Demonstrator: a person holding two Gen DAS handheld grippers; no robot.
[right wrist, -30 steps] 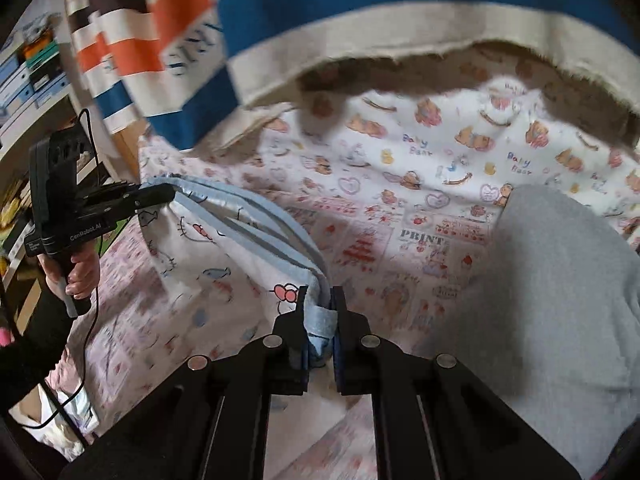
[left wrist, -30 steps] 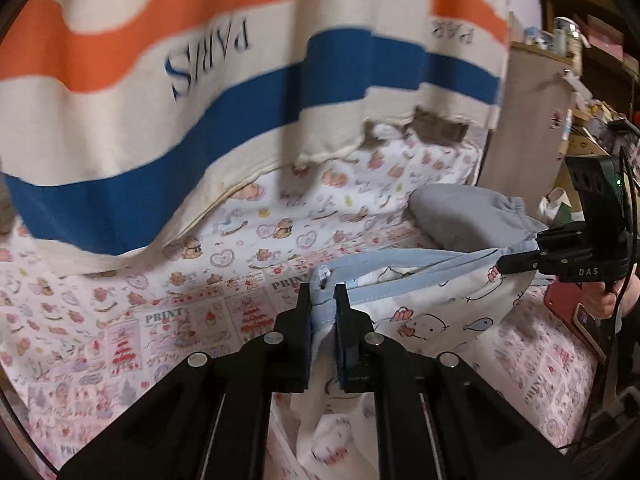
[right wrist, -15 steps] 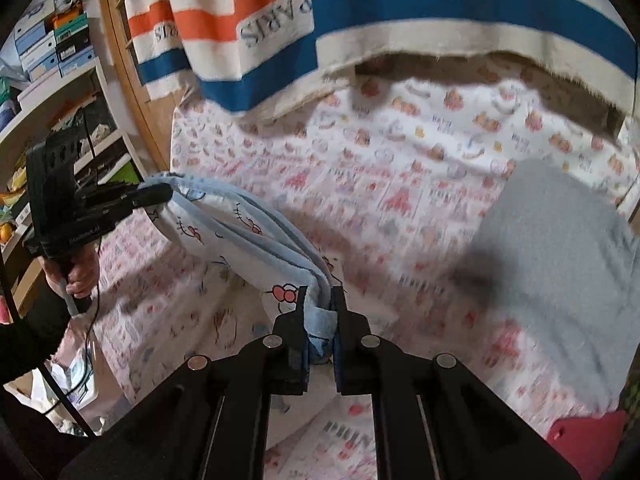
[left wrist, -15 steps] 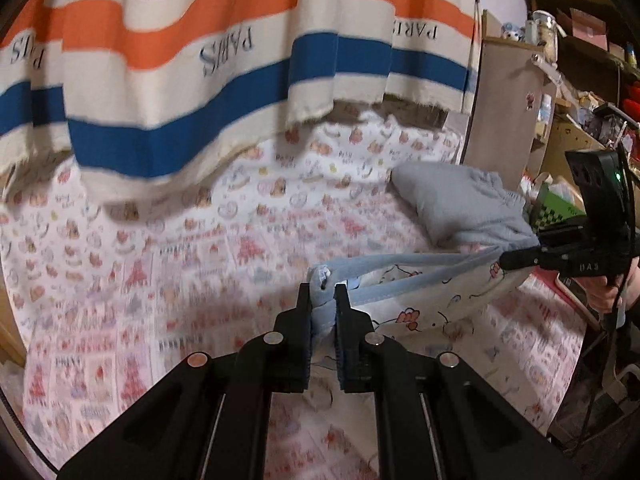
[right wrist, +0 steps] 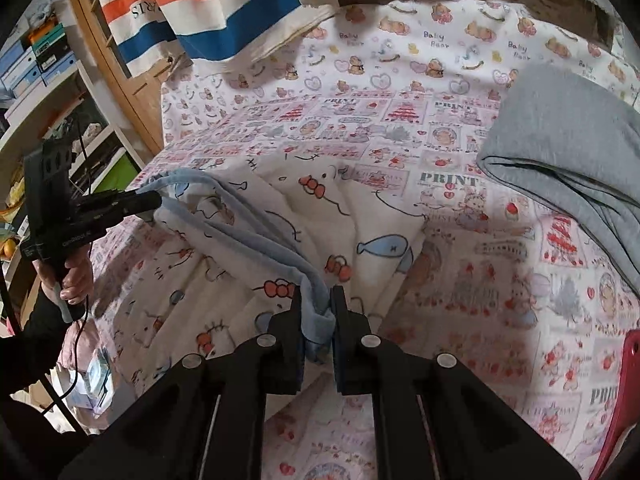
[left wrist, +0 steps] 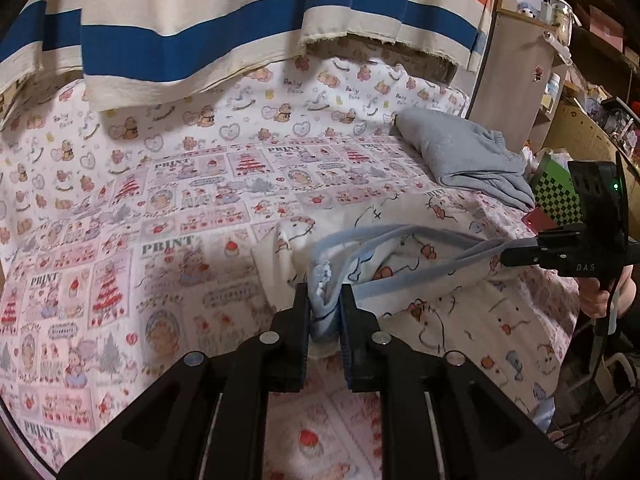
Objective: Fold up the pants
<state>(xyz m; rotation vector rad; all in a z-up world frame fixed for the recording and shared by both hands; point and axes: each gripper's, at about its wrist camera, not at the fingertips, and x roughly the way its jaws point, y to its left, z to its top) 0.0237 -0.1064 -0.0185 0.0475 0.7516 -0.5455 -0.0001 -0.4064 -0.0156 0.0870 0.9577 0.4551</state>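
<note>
Pants (left wrist: pixel 404 276) with cartoon prints sag between my two tools onto the near part of the bed (left wrist: pixel 168 208). I see the left tool (left wrist: pixel 325 304) and right tool (right wrist: pixel 316 308) each pinching the blue waistband (right wrist: pixel 256 240), jaws having just eased slightly wider. Grey folded garment (left wrist: pixel 464 156) lies far right.

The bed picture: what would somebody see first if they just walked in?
Probably the little white cartoon pants, stretched by their blue waistband between the left gripper and the right gripper over the pink patterned sheet. Then the big striped towel hanging behind, and the folded gray clothes at the right.
</note>
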